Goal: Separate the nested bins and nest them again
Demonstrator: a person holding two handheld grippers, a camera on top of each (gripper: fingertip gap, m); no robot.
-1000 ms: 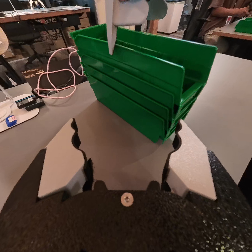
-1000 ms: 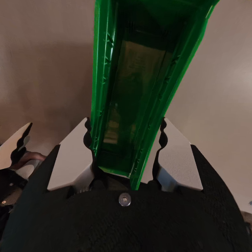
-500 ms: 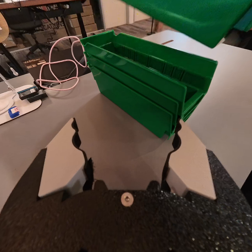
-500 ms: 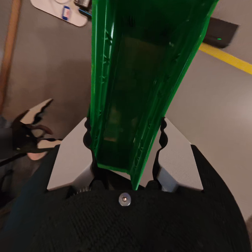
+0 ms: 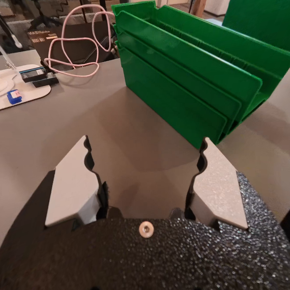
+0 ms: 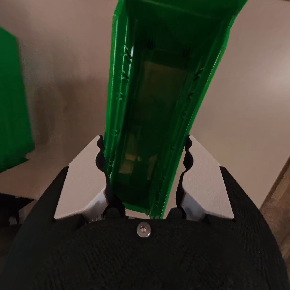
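A stack of nested green bins (image 5: 180, 75) stands on the grey table (image 5: 62, 125), just ahead and to the right of my left gripper (image 5: 146, 138). That gripper is open and empty, low over the table. My right gripper (image 6: 144, 136) is shut on one separate green bin (image 6: 157, 94), with a finger on either side of its narrow end, and holds it over the table. This bin also shows in the left wrist view (image 5: 257, 23), behind and to the right of the stack. The stack shows at the left edge of the right wrist view (image 6: 12, 102).
A looped pink cable (image 5: 78, 47) lies at the table's far edge left of the stack. A white pad (image 5: 40, 92) at the left carries small black devices (image 5: 39, 76) and a blue item (image 5: 14, 96). The table's right edge (image 6: 279, 188) shows in the right wrist view.
The right gripper has lifted the top bin out of the stack and carried it to the stack's right side. The left gripper stays open in front of the stack.
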